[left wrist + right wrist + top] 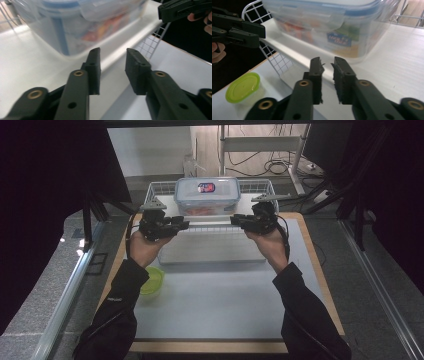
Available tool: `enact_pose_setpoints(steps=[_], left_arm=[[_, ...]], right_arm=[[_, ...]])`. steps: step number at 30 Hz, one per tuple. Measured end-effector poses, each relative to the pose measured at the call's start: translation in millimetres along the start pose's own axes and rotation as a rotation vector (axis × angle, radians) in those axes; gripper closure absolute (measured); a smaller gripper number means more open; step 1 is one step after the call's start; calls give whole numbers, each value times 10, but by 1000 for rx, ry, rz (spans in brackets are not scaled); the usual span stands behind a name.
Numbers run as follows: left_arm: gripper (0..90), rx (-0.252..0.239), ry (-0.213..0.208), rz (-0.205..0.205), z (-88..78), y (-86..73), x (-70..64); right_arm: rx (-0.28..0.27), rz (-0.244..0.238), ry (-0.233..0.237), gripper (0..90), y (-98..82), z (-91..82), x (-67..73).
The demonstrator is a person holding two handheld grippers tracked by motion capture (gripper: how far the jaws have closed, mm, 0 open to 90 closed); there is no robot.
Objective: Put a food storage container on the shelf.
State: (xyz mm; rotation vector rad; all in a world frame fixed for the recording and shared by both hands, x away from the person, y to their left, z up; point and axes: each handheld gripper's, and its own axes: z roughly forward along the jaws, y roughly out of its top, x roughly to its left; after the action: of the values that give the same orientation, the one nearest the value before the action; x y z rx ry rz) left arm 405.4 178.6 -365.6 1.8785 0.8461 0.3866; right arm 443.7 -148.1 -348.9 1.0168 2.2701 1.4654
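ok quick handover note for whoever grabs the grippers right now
Left hand-held gripper: open, nothing between its pads, aimed at the near left of the box.
Right hand-held gripper: open by a narrow gap, nothing held, aimed at the box's near right.
Box: clear, lid on, sits in the white wire basket at the far end of the table. Food packets show inside.
Green tub: on the table by the left forearm, untouched.
Done: box is set down in the basket and neither gripper grips it.
Left: can't tell for sure; likely pull both grippers clear of the basket.
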Motion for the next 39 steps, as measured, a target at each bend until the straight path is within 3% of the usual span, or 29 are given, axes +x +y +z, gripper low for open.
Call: enact_pose_setpoints(steps=[9,18,23,28,34,39], left_arm=[[476,10,-32,36,-119,-281,-236],[292,6,-25,76,-194,-548,-412],[202,9,-26,56,-201,-728,-479],[108,38,-15,32,-202,-941,-514],[71,40,-22,-14,-217,-1216,-483],[51,34,41,72,-267,-1356,-562]], right_arm=[[5,-69,13,512,-242,-123,194],[23,-130,38,329,-563,-215,360],[28,-125,55,236,-731,-241,352],[73,-123,64,136,-924,-225,317],[98,-124,75,55,-1152,-236,294],[94,-129,69,28,-1320,-277,316]])
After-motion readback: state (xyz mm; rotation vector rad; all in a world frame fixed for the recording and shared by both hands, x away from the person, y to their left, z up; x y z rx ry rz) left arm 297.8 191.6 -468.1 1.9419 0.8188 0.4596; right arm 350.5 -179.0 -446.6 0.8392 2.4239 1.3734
